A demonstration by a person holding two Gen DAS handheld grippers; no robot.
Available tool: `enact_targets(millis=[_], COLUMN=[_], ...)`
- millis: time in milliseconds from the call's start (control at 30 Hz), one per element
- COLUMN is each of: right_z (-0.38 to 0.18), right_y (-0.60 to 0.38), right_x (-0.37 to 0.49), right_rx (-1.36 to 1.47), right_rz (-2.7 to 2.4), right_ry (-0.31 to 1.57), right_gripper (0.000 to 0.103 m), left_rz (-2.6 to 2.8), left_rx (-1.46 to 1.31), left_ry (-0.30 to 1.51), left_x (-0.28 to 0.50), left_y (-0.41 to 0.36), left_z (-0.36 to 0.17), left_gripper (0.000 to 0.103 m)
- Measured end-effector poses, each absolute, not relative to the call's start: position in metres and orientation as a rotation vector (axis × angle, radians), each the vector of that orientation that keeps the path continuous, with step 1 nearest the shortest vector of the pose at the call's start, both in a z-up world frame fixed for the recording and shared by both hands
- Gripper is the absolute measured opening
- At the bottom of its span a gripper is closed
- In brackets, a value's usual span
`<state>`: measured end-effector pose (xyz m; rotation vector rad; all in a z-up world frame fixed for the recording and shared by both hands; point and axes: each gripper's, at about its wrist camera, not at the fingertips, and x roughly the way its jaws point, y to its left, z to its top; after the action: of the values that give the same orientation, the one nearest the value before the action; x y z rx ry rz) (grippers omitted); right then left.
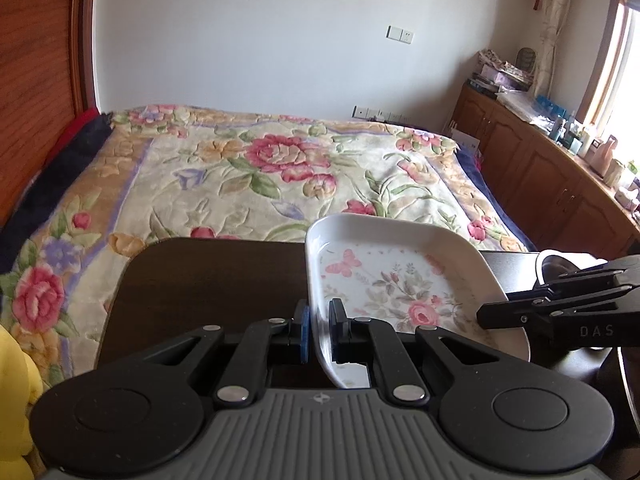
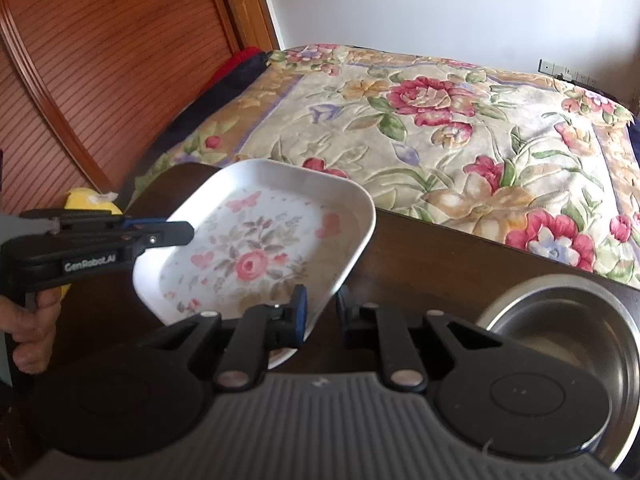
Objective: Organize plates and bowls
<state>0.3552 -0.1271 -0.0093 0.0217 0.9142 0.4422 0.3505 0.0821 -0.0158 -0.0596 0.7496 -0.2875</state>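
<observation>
Two grippers hold one dish. It is a white, square plate with rounded corners and pink flowers and butterflies painted inside [image 1: 394,280] [image 2: 256,248]. Nothing lies in the plate. It hangs over the dark brown wooden desk [image 1: 208,280] [image 2: 440,256], tilted, with its far edge higher than its near edge. It does not seem to rest flat on the desk.

The left gripper [image 1: 318,330] [image 2: 176,232] has its black and blue fingers shut on the plate's left rim, one finger outside the wall and one inside. From the right wrist view it reaches in from the left, lying flat and pointing right, and a bare hand [image 2: 34,320] grips its handle from below.

The right gripper [image 2: 320,316] [image 1: 486,316] has the plate's near right rim between its fingers. The left finger touches the inside of the plate. The right finger is under the rim in shadow, so I cannot tell if the grip is tight. From the left wrist view it comes in from the right, pointing left across the plate.

A round, shiny metal bowl [image 2: 564,320] [image 1: 554,264] sits on the desk just right of the plate. It has nothing in it.

Behind the desk is a bed with a big flowery blanket [image 1: 280,168] [image 2: 460,120]. A soft yellow thing [image 2: 86,200] [image 1: 14,392] sits by the desk's left side.
</observation>
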Motion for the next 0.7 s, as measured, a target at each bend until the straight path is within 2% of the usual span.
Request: enact_targets(millis=[700], right_z=[0.019], right_y=[-0.156], right_x=[0.292], right_rx=[0.029], right_rz=[0.457], right_ry=[0.838], right_gripper=[0.017], left_rz=[-0.324], left_rx=[-0.011], left_ry=[0.661], left_x=[0.273], left_y=[0.058], left_z=[0.020], left_gripper=[0.037])
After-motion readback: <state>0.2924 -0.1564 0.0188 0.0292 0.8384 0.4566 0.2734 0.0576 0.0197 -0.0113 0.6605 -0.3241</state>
